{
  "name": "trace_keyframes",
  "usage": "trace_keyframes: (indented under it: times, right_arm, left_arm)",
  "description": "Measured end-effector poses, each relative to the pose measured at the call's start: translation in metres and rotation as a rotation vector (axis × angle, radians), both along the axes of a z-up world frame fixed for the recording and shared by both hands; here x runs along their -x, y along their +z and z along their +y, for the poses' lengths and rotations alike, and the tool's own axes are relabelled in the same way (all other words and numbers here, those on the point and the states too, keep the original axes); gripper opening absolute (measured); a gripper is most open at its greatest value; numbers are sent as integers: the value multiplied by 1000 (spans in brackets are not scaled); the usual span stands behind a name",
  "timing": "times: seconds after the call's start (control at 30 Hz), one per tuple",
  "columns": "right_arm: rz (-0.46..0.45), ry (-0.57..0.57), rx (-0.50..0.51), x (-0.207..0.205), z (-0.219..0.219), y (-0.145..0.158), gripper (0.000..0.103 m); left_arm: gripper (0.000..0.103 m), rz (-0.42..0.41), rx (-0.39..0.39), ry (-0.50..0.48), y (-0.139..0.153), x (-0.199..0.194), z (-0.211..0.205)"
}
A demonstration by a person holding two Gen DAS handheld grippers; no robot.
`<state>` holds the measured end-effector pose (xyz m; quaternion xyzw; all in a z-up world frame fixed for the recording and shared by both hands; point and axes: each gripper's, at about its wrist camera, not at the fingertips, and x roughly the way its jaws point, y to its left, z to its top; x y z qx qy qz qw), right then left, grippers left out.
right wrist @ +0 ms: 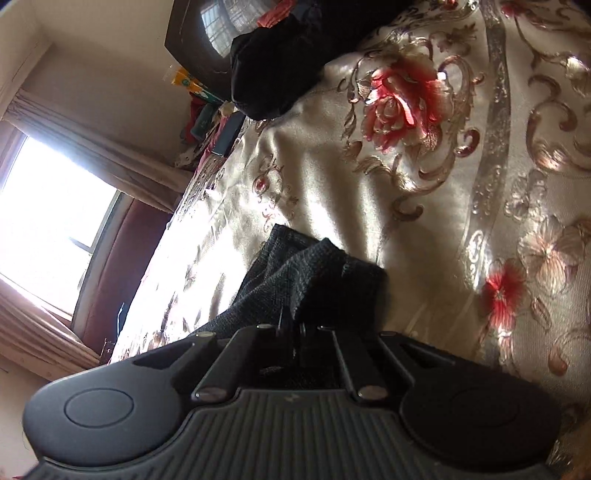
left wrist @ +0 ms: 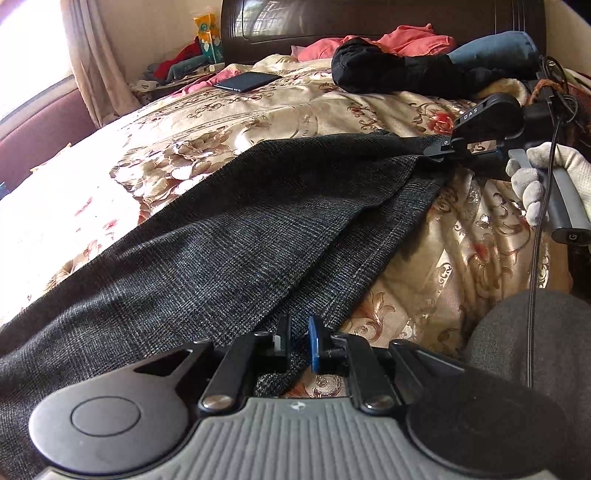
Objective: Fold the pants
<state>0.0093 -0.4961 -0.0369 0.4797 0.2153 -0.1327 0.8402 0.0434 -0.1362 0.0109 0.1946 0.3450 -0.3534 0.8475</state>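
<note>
Across the floral bed [left wrist: 192, 122], both grippers pinch grey pants [left wrist: 229, 236]: left gripper [left wrist: 297, 341] near, right gripper [left wrist: 443, 149], marked "DAS", far.

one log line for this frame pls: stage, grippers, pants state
stage: mid-fold | left gripper: shut on pants edge | right gripper: shut on pants far end | pants: dark, two layers, stretched over bedspread

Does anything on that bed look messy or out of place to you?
Yes: the grey pants lie askew, one layer slipped off the other. Loose black and pink clothes are heaped by the headboard.
</note>
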Motion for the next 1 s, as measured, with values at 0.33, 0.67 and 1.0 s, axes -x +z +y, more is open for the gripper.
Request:
trace_keyframes:
  times: [0.33,0.67,1.0]
  right_arm:
    - [30,87,146,-23,-3,35,7]
    - [194,98,474,12,50,62,11]
    - [36,1081,1125,-35,276,48,18]
  left_arm:
    - [27,-2,17,10,1,-2,-1]
    - [27,-43,-55,89,4,7,51]
    - [34,-36,-135,82,-7,-10,83]
